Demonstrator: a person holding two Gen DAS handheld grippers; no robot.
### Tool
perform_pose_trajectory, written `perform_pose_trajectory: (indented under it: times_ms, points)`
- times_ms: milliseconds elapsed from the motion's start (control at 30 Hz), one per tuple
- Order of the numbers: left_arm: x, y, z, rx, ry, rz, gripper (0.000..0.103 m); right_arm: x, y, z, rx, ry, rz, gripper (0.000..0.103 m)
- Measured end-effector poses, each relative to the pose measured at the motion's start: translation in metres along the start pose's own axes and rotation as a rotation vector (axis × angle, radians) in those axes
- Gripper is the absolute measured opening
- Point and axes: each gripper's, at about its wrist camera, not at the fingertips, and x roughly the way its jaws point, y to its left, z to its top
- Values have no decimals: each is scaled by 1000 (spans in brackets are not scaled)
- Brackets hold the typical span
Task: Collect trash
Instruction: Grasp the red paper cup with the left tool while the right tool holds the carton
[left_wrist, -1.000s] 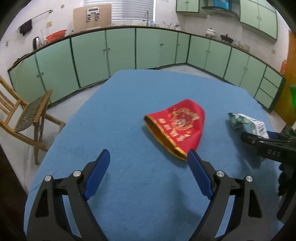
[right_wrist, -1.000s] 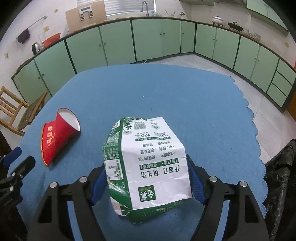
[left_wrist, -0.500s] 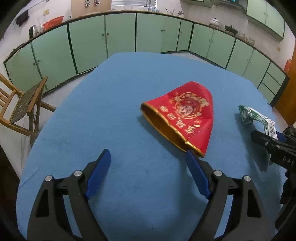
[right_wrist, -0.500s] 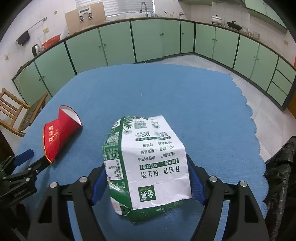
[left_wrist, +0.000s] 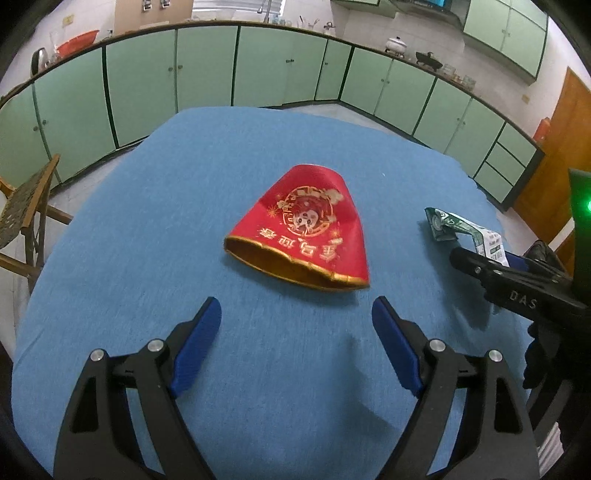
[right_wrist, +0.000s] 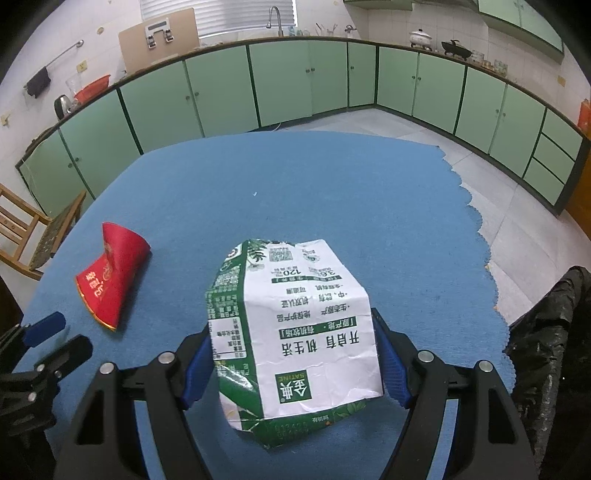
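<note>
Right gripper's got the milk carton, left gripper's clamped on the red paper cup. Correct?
Not quite. The left gripper is open and empty; the red paper cup lies on the table ahead of its fingers, per the left wrist view. The right gripper does hold the milk carton.

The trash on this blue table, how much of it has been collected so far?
Nothing looks bagged yet. The right tongs hold the crumpled milk carton beside the black trash bag. The left tongs, open, point at the flattened red paper cup, which is left.
</note>
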Motion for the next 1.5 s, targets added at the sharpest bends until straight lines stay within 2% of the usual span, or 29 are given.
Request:
perform_pose_trajectory:
  times_ms: [167,367,733,933,1033,1167,1233,1300,1500]
  points:
    - [3,5,14,-5,-22,8,84,2,0,1,0,-3,1,74]
    - [19,-7,37,25,-28,-1,86,6,-3,2,17,2,-1,74]
    - [63,-9,58,47,40,10,89,14,-4,6,15,13,6,73]
    - [65,-3,63,20,41,4,89,19,-3,13,-4,21,5,74]
    - [71,-3,65,18,61,15,89,22,-5,17,7,21,1,79]
    - [77,-7,69,46,60,39,89,28,0,22,-7,30,-5,80]
    - [77,-8,69,50,57,43,85,32,2,24,-9,48,-12,80]
    - [75,-8,68,45,49,29,84,33,2,24,-6,47,-18,72]
    - [63,-6,64,31,15,-2,80,26,1,24,-15,37,0,71]
